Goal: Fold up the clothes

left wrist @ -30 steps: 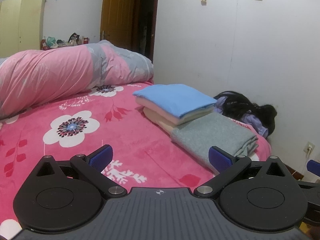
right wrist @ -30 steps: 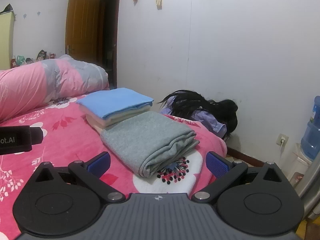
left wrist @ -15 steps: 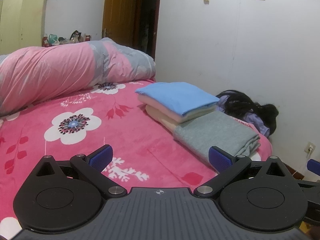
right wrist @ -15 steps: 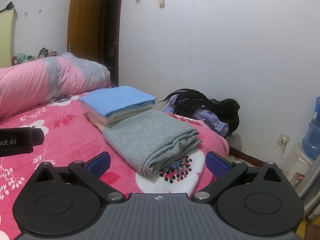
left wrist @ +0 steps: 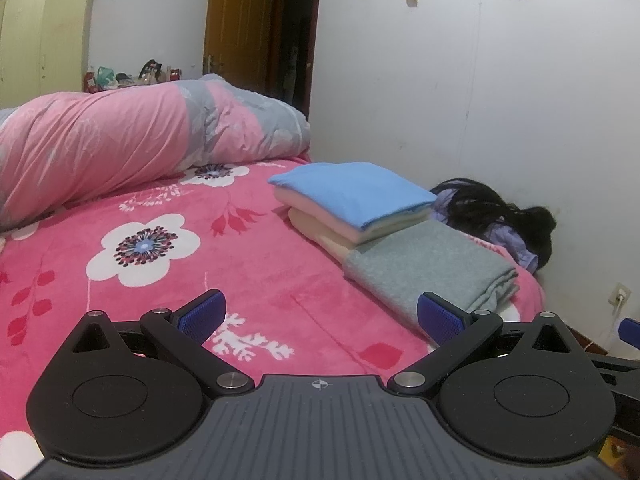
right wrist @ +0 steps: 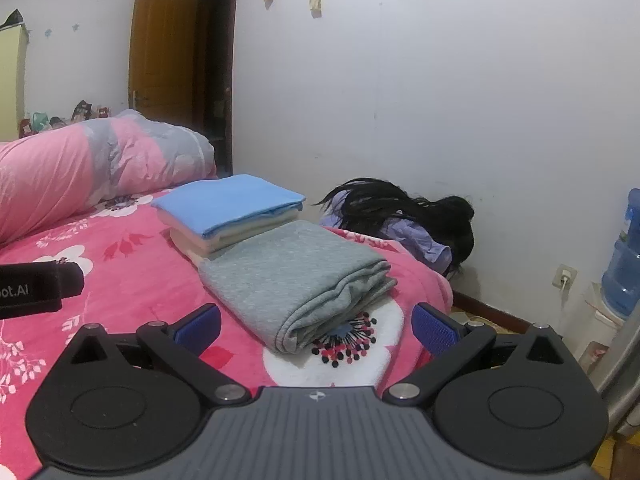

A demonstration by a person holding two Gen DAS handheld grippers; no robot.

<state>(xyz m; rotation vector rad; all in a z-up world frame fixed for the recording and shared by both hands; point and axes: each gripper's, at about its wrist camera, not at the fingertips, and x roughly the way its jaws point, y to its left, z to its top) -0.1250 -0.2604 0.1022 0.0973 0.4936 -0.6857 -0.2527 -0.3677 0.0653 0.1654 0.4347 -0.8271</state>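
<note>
Jaws, left gripper [left wrist: 320,314]: spread wide, both blue pads apart, nothing between them; held above the pink flowered blanket [left wrist: 168,264].
Jaws, right gripper [right wrist: 316,326]: spread wide as well, empty, with the blanket's edge below.
Grey folded garment [right wrist: 296,276]: lies flat on the blanket straight ahead of the right jaws, its thick folded end nearest them; from the left jaws it sits ahead and to the right, just past the right pad.
Stack of 3 folded pieces [right wrist: 228,212]: blue on top, pale pink and cream under it; beyond the grey garment and touching its far end, farther from both jaws.
Rolled quilt [left wrist: 132,140]: pink and grey, well beyond the left jaws, across the far side of the bed.
Dark and lilac heap [right wrist: 404,216]: black and purple cloth against the wall, ahead and right of the right jaws, past the bed's edge.
Water bottle [right wrist: 624,256]: blue, far right of the right jaws, by the wall socket.
Open space: bare blanket directly ahead of the left jaws.
</note>
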